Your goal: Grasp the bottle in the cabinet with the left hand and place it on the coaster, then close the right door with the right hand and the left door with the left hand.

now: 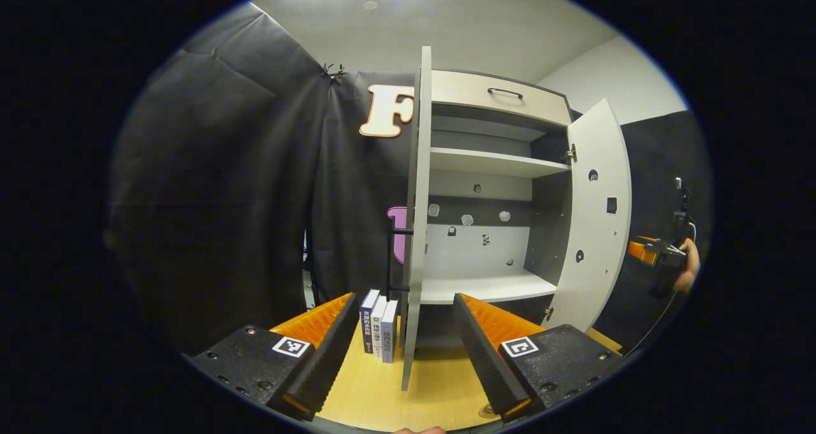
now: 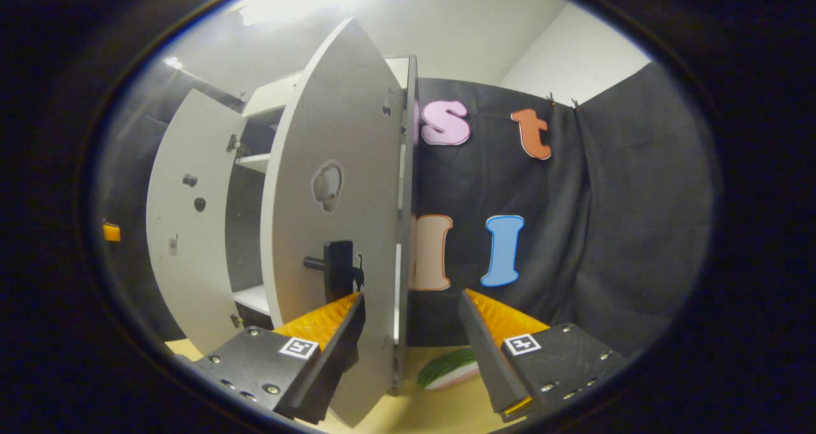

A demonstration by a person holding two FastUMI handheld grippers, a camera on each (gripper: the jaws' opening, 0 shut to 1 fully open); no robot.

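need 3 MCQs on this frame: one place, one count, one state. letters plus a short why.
1. Where do the books stand?
A. on the tabletop outside the left door
B. on the top shelf
C. on the lowest shelf

2. How many books stand there?
A. one
B. three
C. five

3. How do the cabinet doors stand?
A. both shut
B. one shut
C. both open

Answers:
1 A: they stand upright on the wooden table beside the left door.
2 B: three spines show side by side.
3 C: the left door and right door both swing out, baring the shelves.
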